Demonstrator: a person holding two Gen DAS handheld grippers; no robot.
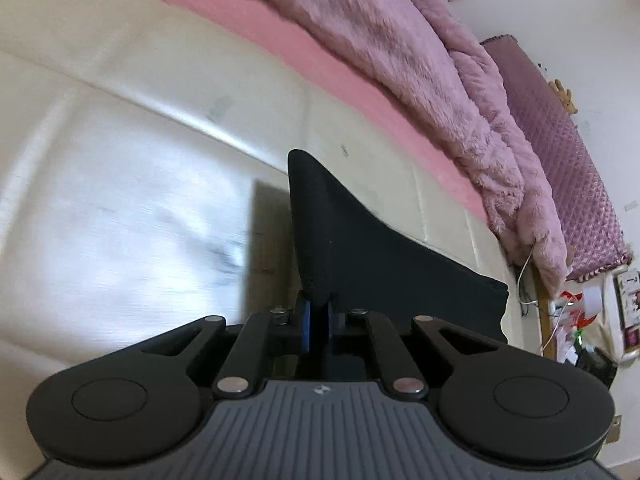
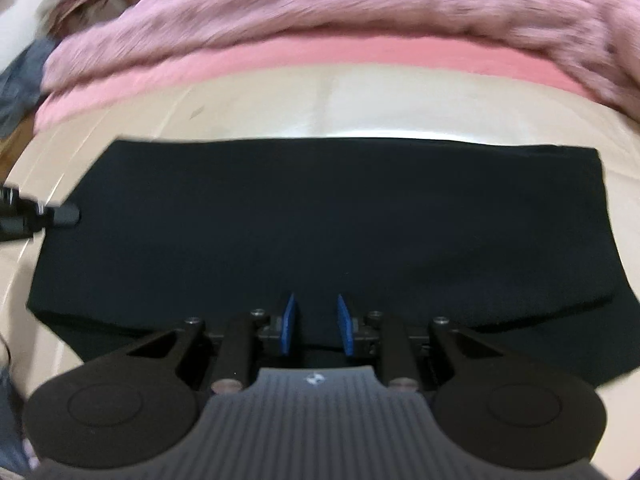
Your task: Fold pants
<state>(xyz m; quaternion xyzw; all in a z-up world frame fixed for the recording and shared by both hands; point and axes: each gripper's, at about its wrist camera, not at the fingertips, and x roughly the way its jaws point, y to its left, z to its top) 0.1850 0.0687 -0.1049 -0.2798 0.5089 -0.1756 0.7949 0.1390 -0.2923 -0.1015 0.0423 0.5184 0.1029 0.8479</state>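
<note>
The black pants [image 2: 320, 216] lie spread in a wide band across a cream padded surface [image 2: 360, 108]. My right gripper [image 2: 317, 320] is at their near edge, its blue pads a small way apart with black cloth filling the gap. In the right wrist view my left gripper [image 2: 64, 215] shows at the far left, pinching the pants' left end. In the left wrist view my left gripper [image 1: 319, 308] is shut on a fold of the pants [image 1: 360, 248], which stands up from the pads in a dark peak.
Behind the cream surface [image 1: 120, 160] run a pink sheet [image 1: 320, 64] and a fluffy mauve blanket [image 1: 440, 80]. A quilted purple cover [image 1: 568, 168] and small clutter with cables [image 1: 572, 320] are at the right. Grey cloth [image 2: 20, 80] lies at the far left.
</note>
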